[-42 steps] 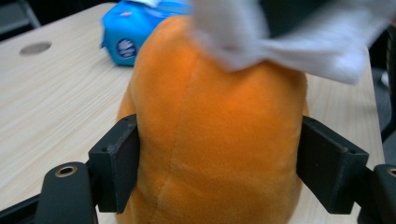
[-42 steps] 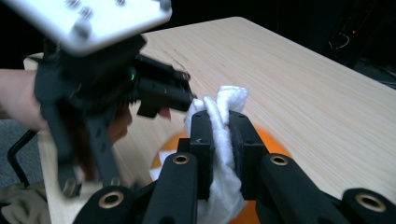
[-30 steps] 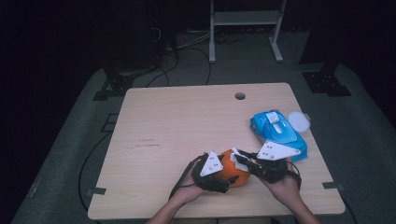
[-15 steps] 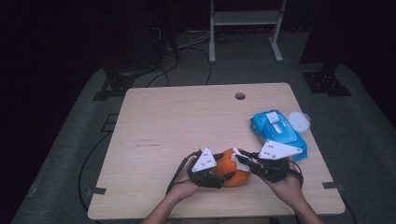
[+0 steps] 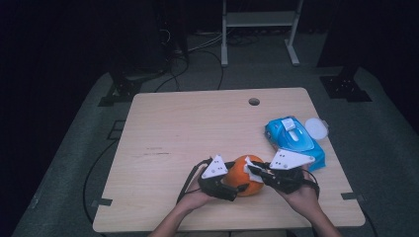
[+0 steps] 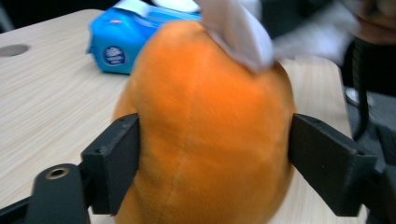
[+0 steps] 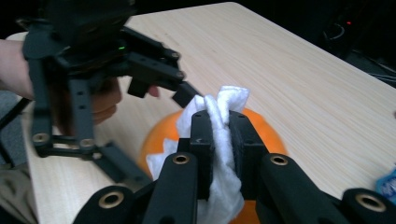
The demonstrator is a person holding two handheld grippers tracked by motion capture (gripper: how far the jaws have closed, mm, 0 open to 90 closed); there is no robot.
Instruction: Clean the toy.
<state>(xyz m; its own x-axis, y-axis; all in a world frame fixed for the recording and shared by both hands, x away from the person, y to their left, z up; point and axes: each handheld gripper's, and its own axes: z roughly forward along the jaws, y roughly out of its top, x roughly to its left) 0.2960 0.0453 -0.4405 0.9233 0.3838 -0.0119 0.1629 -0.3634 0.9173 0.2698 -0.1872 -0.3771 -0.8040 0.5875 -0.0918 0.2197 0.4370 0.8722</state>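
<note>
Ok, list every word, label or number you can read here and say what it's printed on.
None can be read.
Blue wipes pack: a round white logo and a small red mark, both too blurred to read.
Same pack in the high view: white label, too small to read.
Table: faint dark marks, too small to read.
Orange plush toy and white cloth: no print.

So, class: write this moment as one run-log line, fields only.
left gripper: jaws around orange plush, just opening | right gripper: shut on white wipe, wipe on plush top | blue wipes pack: on table, right
</note>
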